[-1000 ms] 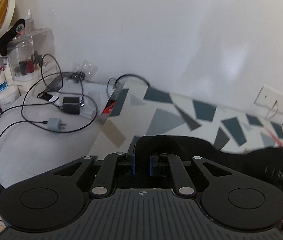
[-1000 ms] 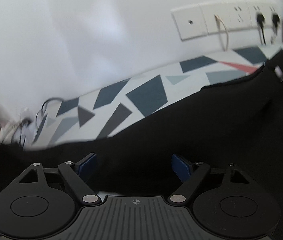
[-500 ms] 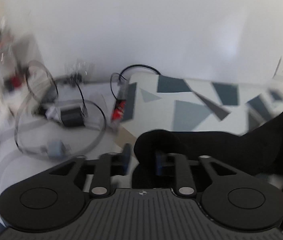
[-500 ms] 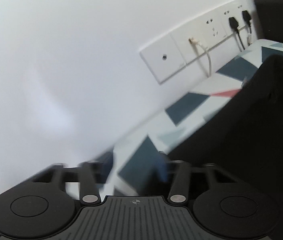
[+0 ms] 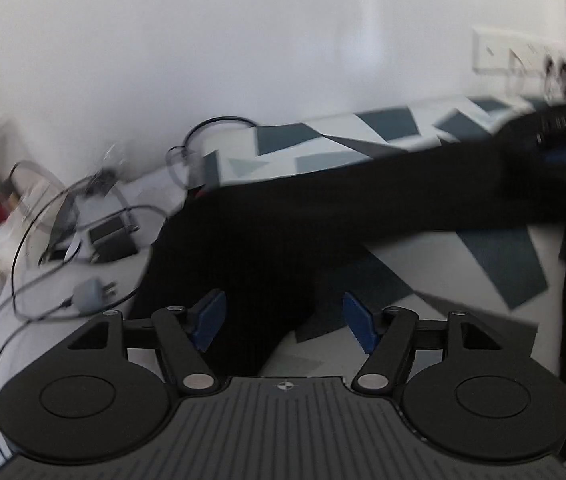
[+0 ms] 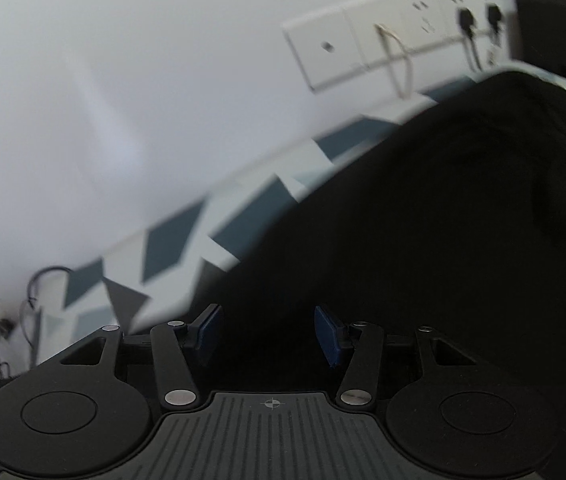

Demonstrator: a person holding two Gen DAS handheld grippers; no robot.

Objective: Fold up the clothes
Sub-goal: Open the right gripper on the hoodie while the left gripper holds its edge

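My left gripper (image 5: 285,322) has just been opening, pads clear of the black garment (image 5: 323,216) that runs between them. Right gripper (image 6: 267,336) sits half-open over the same cloth – can't tell if it's pinching. Garment's draped across the geometric-patterned tabletop (image 5: 499,256), chargers (image 5: 113,236) off left.

White wall (image 5: 243,40) behind. Socket strip (image 6: 383,44) with plugged cables. Table cover (image 5: 495,252) white with grey-blue geometric patches. Cables, chargers (image 5: 91,292) at left.
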